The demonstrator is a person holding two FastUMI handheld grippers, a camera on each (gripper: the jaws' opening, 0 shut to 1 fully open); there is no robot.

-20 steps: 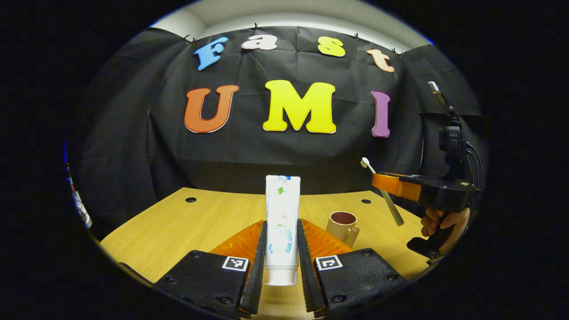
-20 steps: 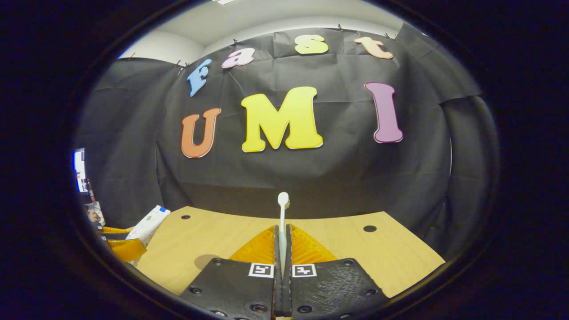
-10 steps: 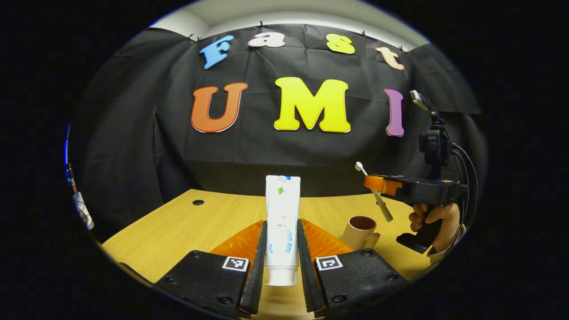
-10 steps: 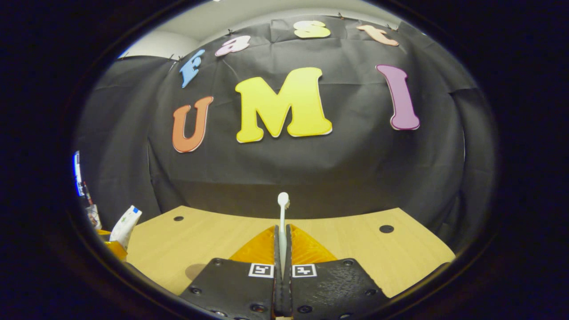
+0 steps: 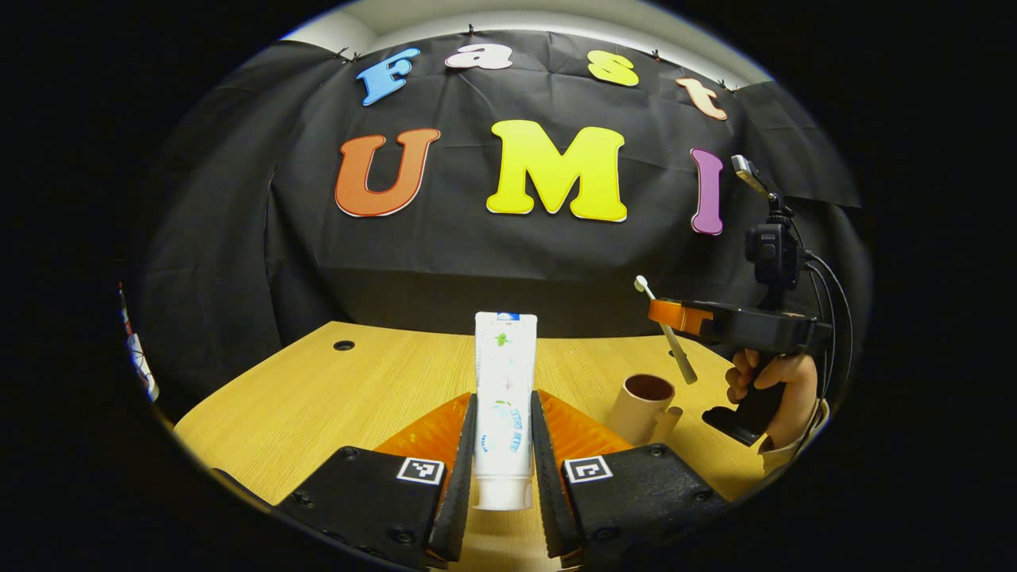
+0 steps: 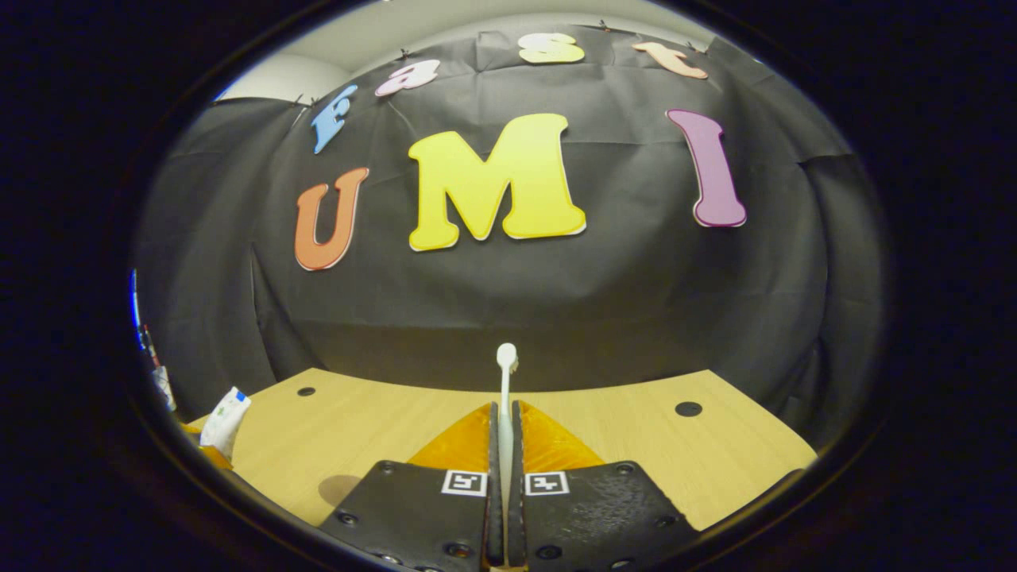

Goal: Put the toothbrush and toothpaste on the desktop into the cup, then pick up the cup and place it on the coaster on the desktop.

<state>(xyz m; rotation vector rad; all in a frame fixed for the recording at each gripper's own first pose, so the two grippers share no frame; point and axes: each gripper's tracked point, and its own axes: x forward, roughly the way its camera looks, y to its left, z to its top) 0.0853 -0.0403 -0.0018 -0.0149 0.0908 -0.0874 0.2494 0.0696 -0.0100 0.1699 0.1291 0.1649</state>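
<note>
My left gripper (image 5: pixel 504 401) is shut on a white toothpaste tube (image 5: pixel 504 397) that stands upright between its fingers, cap end down. To its right a tan cup (image 5: pixel 642 408) with a dark inside stands on the wooden desktop (image 5: pixel 342 397). Above and right of the cup hovers my right gripper (image 5: pixel 675 315), held by a hand (image 5: pixel 775 389) and shut on a white toothbrush (image 5: pixel 666 329) that slants down toward the cup. In the right gripper view that gripper (image 6: pixel 505 413) pinches the toothbrush (image 6: pixel 505 381), head up. The toothpaste tube (image 6: pixel 225 413) shows at the far left there.
Black cloth walls the desktop at the back and sides. Cable holes sit in the desk at the back left (image 5: pixel 344 345) and back right (image 6: pixel 688 409). Bare wood (image 6: pixel 357 421) lies ahead of both grippers.
The right gripper with the toothbrush has shifted left and a little higher, closer over the cup. The left gripper keeps the toothpaste and has shifted slightly.
</note>
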